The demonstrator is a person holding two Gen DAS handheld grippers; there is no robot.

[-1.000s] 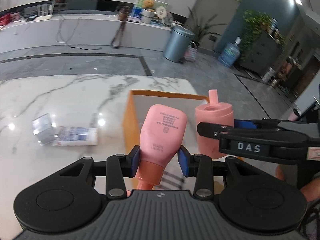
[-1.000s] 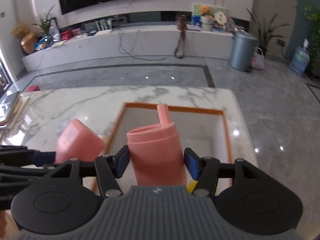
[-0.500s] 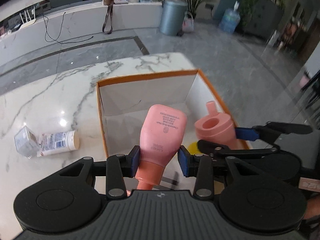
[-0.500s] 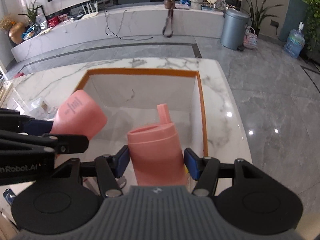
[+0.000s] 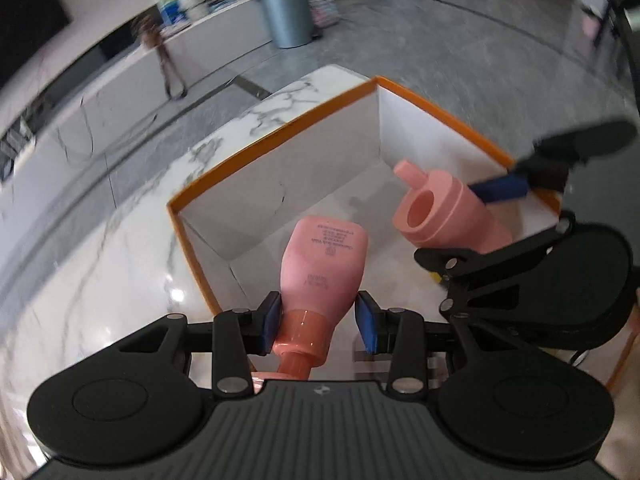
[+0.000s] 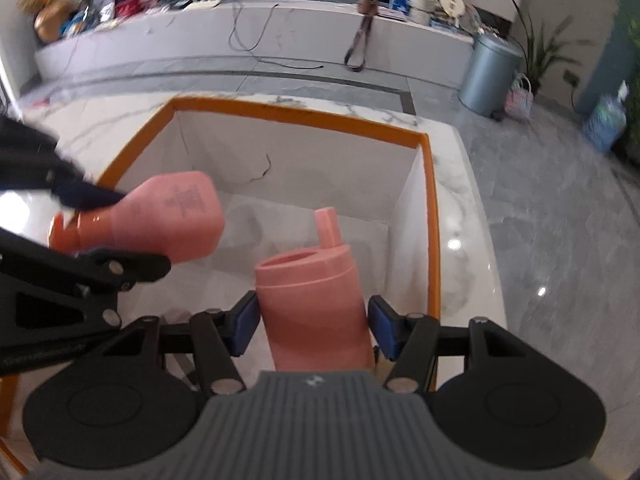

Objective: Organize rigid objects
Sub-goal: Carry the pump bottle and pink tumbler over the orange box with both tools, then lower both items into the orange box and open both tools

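The left gripper (image 5: 318, 322) is clamped on a pink bottle (image 5: 324, 268), its blue pads pressing the shoulder just above the orange cap, base pointing away into the box (image 5: 280, 128); the right gripper (image 6: 312, 326) is clamped on a pink cup (image 6: 316, 304), a pad on each side of the body, the spout uppermost; both things hang inside the box's opening, above its white floor, neither seen to touch it; the box is white inside with an orange rim and stands on a marble table (image 5: 120, 248), near the table's far corner; seen from the right wrist, the bottle (image 6: 168, 216) lies tilted to the left of the cup, close beside it but apart, with the left gripper's black arm (image 6: 92, 276) crossing the lower left of the view; seen from the left wrist, the cup (image 5: 444, 216) sits to the right of the bottle, and the right gripper (image 5: 500, 216) covers much of the box's right wall; a small yellow thing (image 5: 436, 277) shows on the box floor under that gripper, too hidden to name; beyond the table lie a grey floor, a metal bin (image 6: 490, 74), a long white bench (image 6: 240, 36) with a trailing cable, and a water jug (image 6: 604, 120), all well apart from the box.
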